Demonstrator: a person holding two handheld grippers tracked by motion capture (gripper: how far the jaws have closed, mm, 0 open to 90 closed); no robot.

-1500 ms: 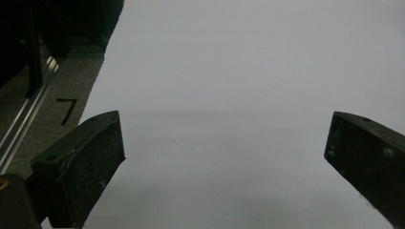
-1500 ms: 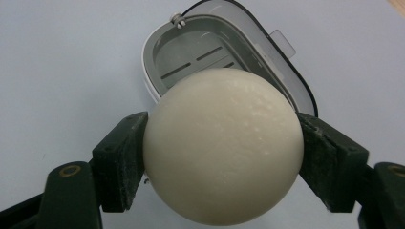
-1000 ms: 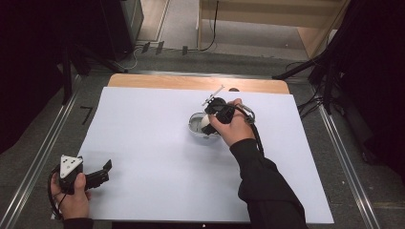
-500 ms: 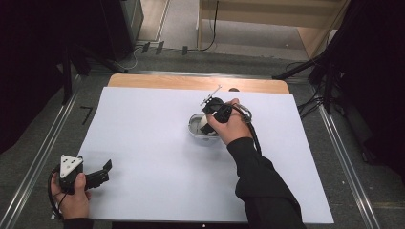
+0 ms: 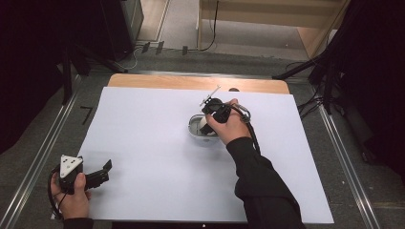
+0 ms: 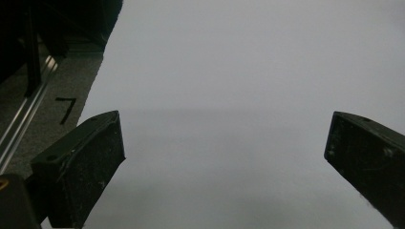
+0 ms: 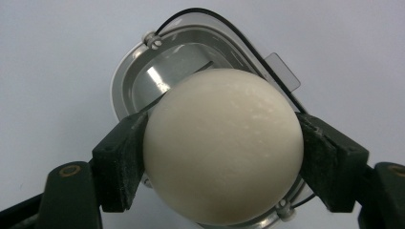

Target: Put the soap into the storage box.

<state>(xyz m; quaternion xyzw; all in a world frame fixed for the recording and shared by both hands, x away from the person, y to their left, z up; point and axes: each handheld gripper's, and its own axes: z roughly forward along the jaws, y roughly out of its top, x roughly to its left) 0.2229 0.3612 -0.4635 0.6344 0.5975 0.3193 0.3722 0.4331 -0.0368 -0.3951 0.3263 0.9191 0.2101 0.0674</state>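
Clamping a white egg (image 7: 223,145) between its two black pads, the right gripper (image 7: 223,152) hangs directly over a small clear container (image 7: 138,81) with a rounded rim, the egg pressed on both sides and nothing else between the jaws. In the high view the right gripper (image 5: 210,121) sits near the middle of the white sheet (image 5: 153,143) that covers the desk (image 5: 191,82), pointing down into the container (image 5: 193,128), with the person's right hand (image 5: 229,126) wrapped around its body and a dark sleeve trailing back toward the near edge. I cannot tell whether the egg already touches the container's floor or hangs just above it. Judging from this, the step in hand is either setting the egg into the container or lifting it out; the next move calls for a straight vertical path so the egg clears the rim, and gentle pressure, since the shell could crack. The left gripper (image 5: 98,174) rests at the near left corner of the sheet, well apart from the work, its jaws standing wide with bare paper between them (image 6: 224,157), holding nothing.
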